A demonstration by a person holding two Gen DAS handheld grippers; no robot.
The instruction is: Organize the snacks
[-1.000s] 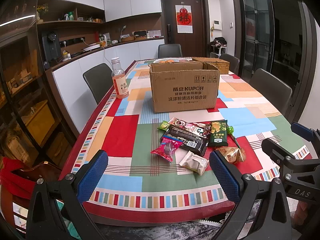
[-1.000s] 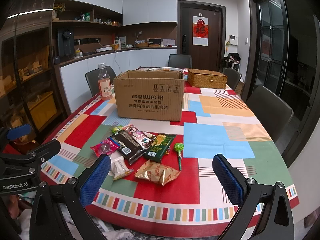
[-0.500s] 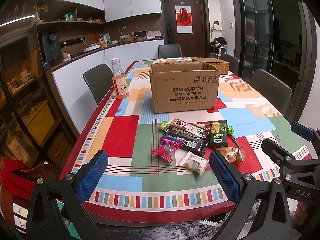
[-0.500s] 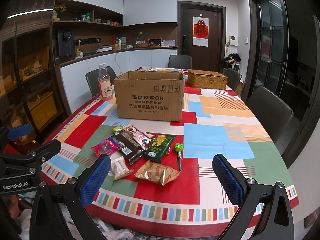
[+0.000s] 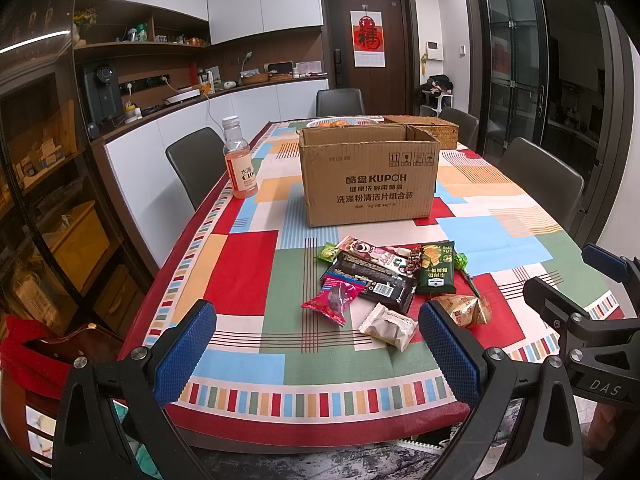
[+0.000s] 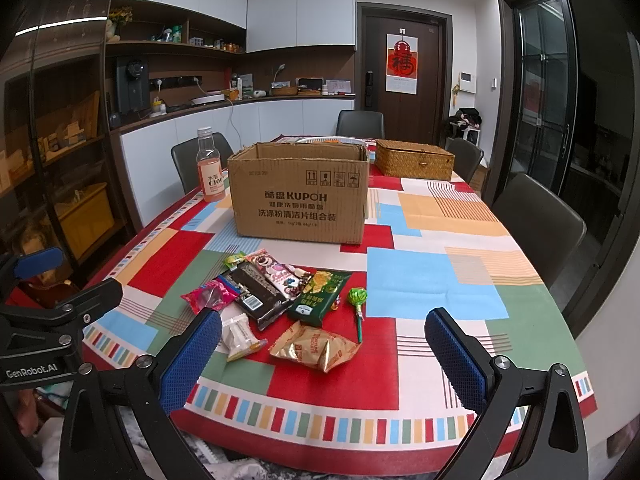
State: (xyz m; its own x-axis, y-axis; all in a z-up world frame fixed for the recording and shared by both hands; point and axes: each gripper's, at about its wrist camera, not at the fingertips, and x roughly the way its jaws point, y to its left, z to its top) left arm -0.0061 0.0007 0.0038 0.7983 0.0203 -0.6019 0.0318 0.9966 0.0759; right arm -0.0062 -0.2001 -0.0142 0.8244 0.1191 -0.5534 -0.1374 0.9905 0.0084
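Both tools hanging off the near edge of the table [image 5: 240, 392], nothing touched. Left tool [image 5: 316, 354] spread wide, released, empty; its blue pads [image 5: 182, 354] sitting apart. Right tool [image 6: 322, 354] likewise spread wide and empty.

Snacks lying in a loose pile near the near edge, roughly at its middle, on the patchwork tablecloth [image 6: 432, 280]. Nearest: white wrapped snack [image 5: 386, 326] and gold crinkled biscuit bag [image 6: 314, 348], side by side, just apart. Behind them a pink packet [image 5: 334, 298] toward the left edge, a long black bar pack [image 5: 374, 282] tilting diagonally, and a dark green chip bag [image 5: 436, 268] beside it. Green lollipop [image 6: 357, 300] lying just right of the green bag, stick pointing toward the near edge. Pink-and-white printed wrapper [image 6: 276, 272] and a small green candy [image 6: 234, 259] sitting at the far side of the pile.

Farther in, open cardboard box [image 5: 368, 178] standing upright mid-table, well apart from the pile. Drink bottle [image 5: 239, 160] standing near the left edge. Woven basket [image 6: 414, 158] sitting behind the box toward the far right.
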